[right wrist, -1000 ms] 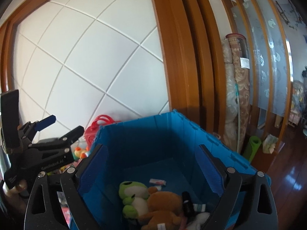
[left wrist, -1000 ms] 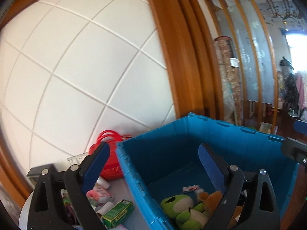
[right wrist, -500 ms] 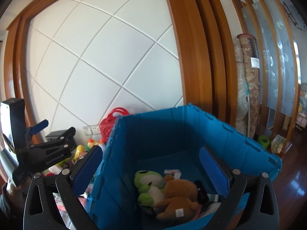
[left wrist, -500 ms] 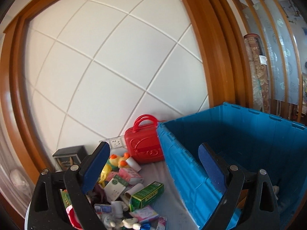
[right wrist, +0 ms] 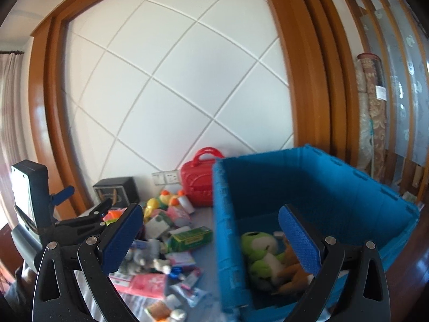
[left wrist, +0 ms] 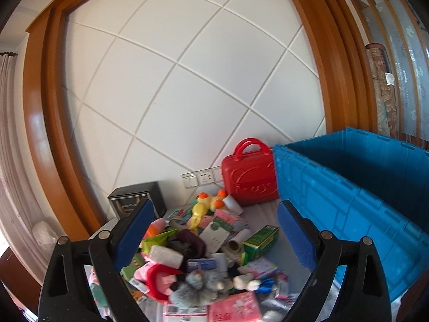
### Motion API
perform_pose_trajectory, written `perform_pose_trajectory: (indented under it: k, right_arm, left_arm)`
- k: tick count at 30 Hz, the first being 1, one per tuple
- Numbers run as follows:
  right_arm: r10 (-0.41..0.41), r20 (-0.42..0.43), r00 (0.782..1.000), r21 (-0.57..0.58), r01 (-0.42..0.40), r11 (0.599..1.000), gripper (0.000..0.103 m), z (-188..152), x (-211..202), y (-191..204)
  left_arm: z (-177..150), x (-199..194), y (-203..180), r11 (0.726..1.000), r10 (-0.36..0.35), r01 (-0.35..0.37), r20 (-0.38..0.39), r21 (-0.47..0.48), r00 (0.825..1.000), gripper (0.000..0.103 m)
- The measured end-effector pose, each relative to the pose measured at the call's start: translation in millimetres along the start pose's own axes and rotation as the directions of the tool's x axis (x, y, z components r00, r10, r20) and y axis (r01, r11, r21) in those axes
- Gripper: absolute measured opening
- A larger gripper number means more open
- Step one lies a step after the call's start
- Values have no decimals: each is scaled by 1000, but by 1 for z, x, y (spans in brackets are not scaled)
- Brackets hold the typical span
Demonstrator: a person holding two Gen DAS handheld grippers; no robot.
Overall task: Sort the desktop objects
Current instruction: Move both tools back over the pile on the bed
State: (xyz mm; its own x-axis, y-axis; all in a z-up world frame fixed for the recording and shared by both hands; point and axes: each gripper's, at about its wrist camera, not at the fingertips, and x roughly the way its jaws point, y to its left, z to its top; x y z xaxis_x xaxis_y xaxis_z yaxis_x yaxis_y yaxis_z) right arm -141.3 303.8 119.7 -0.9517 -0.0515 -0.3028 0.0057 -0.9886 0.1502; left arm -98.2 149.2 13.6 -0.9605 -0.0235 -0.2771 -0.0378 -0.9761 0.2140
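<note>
**Reaching back to the pile for the next pick**

While loose items still cover the table, the pile [left wrist: 203, 252] lies just left of the blue crate [right wrist: 316, 187], which already holds a green plush [right wrist: 258, 252]. Left gripper [left wrist: 214, 230] and right gripper [right wrist: 209, 233] both gape wide, empty; the right's jaws have just been opening. Suggest singling out a top, free item, e.g. the green box [left wrist: 261, 241]. The crate wall and tangled neighbours could obstruct; a red case [left wrist: 250, 179] stands behind.

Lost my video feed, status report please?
Both tongs, left and right, open, empty. Green frog plush inside blue plastic crate. Cluttered toy pile unsorted; nothing blocking.
</note>
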Motion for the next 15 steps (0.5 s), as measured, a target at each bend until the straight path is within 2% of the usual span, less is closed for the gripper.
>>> perform_pose_trajectory:
  k: [7, 15]
  right_arm:
    - [28, -51, 998, 5, -27, 1000, 103, -24, 9, 59]
    - [44, -116, 992, -16, -46, 999, 103, -52, 25, 81]
  left_arm:
    - [-25, -3, 58, 1000, 25, -25, -26, -2, 999, 95]
    - [-52, 1, 86, 998, 61, -62, -50, -16, 997, 95]
